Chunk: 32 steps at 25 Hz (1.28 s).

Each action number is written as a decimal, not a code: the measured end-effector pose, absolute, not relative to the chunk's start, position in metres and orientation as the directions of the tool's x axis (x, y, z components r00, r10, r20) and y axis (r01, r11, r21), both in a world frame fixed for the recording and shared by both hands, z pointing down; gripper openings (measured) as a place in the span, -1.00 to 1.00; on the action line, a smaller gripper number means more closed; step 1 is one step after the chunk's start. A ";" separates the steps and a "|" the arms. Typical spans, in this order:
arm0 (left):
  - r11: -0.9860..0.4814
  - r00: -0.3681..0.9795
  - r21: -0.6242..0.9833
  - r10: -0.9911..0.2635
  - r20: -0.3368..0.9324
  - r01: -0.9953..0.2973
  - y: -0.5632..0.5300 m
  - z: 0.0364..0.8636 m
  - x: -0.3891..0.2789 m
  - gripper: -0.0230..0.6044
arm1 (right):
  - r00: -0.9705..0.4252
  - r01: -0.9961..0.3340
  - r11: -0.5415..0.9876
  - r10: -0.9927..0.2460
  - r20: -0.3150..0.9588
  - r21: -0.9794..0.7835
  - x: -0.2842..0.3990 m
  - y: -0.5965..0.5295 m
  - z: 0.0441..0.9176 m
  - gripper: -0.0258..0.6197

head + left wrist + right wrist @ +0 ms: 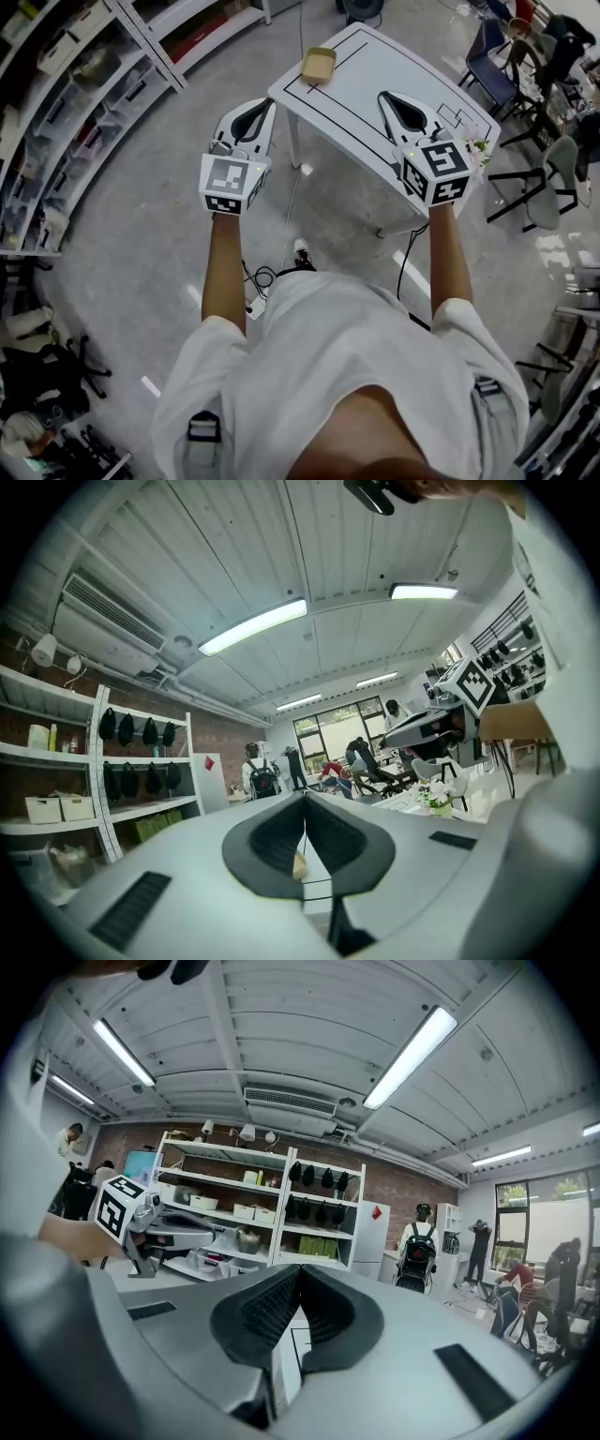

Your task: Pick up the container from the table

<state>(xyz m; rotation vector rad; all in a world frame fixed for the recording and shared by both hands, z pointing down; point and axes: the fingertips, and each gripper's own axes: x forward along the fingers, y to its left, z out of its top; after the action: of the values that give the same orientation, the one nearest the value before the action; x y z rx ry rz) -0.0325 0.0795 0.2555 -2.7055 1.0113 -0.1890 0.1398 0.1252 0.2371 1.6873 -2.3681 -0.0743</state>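
Observation:
A small tan container (319, 64) sits at the far left corner of the white table (366, 70), alone there. My left gripper (269, 102) hovers off the table's left edge, short of the container, jaws shut on nothing. Over the table's near right part, my right gripper (382, 96) is also shut and empty. In the left gripper view the jaws (305, 799) meet at the tips, and a sliver of the tan container (298, 864) shows through the slit below them. The right gripper's jaws (300, 1269) are likewise pressed together.
Black lines are marked on the tabletop. A small flower pot (479, 147) stands at the table's right edge. Chairs (548, 183) crowd the right side; shelving (84, 103) with bins runs along the left. Cables (264, 278) lie on the floor under the table. People stand far off (416, 1241).

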 end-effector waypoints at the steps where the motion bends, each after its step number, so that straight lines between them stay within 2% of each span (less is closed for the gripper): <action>1: -0.735 0.756 -0.269 -0.654 0.038 -0.623 0.064 0.258 -0.033 -0.87 | -0.307 -0.926 0.333 -0.938 0.163 0.176 0.137 0.111 0.238 -0.88; 13: -0.789 0.799 -0.227 -0.598 0.069 -0.571 -0.051 0.284 -0.045 -0.87 | -0.249 -0.932 0.293 -0.946 0.210 0.215 0.111 -0.005 0.257 -0.88; 22: -0.800 0.798 -0.181 -0.594 0.103 -0.572 -0.092 0.309 -0.053 -0.87 | -0.292 -0.906 0.367 -0.903 0.315 0.212 0.095 -0.056 0.297 -0.87; 32: -0.770 0.750 -0.109 -0.638 0.174 -0.629 -0.155 0.345 -0.039 -0.87 | -0.371 -0.862 0.477 -0.823 0.430 0.170 0.111 -0.146 0.352 -0.87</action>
<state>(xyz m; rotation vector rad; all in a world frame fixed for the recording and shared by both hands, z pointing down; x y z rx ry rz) -0.0389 -0.1548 0.3449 -2.8978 1.0491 -0.3132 0.1110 -0.1459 0.3516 1.3990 -2.2699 0.1143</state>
